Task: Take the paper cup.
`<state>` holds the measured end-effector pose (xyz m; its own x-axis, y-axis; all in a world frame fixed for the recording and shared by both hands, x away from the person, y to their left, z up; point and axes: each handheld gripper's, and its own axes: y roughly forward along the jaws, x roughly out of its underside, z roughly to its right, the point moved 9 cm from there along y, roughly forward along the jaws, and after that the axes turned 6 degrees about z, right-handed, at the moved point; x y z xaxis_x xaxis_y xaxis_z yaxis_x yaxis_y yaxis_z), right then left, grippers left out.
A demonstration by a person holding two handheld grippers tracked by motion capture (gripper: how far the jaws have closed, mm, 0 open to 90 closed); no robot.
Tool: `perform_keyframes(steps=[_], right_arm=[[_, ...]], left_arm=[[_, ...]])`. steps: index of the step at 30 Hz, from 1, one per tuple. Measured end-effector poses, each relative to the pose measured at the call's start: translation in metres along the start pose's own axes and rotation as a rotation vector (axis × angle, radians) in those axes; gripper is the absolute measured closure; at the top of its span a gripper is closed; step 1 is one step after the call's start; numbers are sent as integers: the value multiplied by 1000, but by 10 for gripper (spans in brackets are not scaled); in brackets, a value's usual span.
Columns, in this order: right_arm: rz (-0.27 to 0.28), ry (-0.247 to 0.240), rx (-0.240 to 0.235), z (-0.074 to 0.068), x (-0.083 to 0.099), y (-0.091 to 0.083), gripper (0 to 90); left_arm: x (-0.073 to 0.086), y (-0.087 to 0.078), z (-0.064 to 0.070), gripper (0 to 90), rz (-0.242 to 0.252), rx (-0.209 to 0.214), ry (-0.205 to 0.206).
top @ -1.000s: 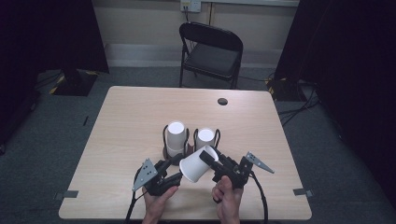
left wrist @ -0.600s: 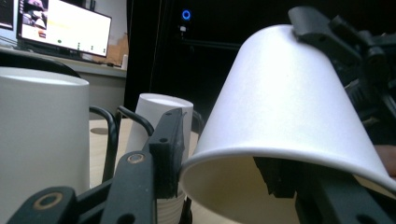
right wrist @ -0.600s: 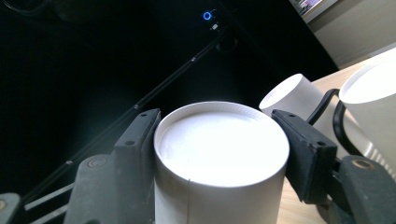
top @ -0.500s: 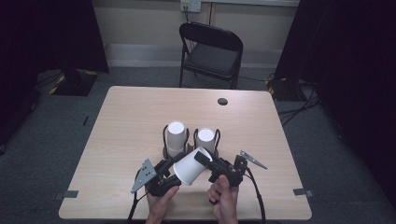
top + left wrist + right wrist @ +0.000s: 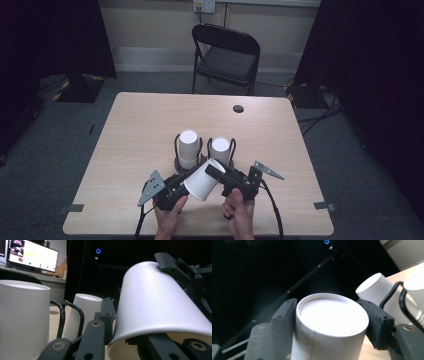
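So I've got a white paper cup (image 5: 202, 179) tipped on its side at the near edge of the table (image 5: 135, 125). My right gripper (image 5: 216, 175) is clamped across its base end, and my left gripper (image 5: 186, 184) pinches the rim. Probably a handover; next, one side should let go cleanly before it joins the two cups (image 5: 188, 148) in wire holders (image 5: 177, 145) just beyond.

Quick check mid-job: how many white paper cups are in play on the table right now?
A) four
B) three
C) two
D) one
B: two upside-down cups stand in their black wire holders, and a third cup is held tilted between the right claw and left claw.
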<state>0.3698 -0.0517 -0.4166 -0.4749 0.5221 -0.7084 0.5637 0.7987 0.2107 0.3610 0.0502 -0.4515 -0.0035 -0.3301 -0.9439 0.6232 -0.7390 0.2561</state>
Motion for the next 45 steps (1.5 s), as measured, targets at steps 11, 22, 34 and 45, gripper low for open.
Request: perform_keyframes(steps=[11,22,34,45], right_arm=[[40,-157,64,3,-6,-6,263],[50,-226,65,3,-11,-14,218],[-6,-399,155,12,-6,-17,219],[-87,-609,242,20,5,-29,152]], left_arm=[[4,0,4,864,-70,61,-20],[-2,-13,-13,861,-164,-1,95],[-13,-19,-23,861,-220,-25,132],[-14,-22,-26,863,-292,-22,158]])
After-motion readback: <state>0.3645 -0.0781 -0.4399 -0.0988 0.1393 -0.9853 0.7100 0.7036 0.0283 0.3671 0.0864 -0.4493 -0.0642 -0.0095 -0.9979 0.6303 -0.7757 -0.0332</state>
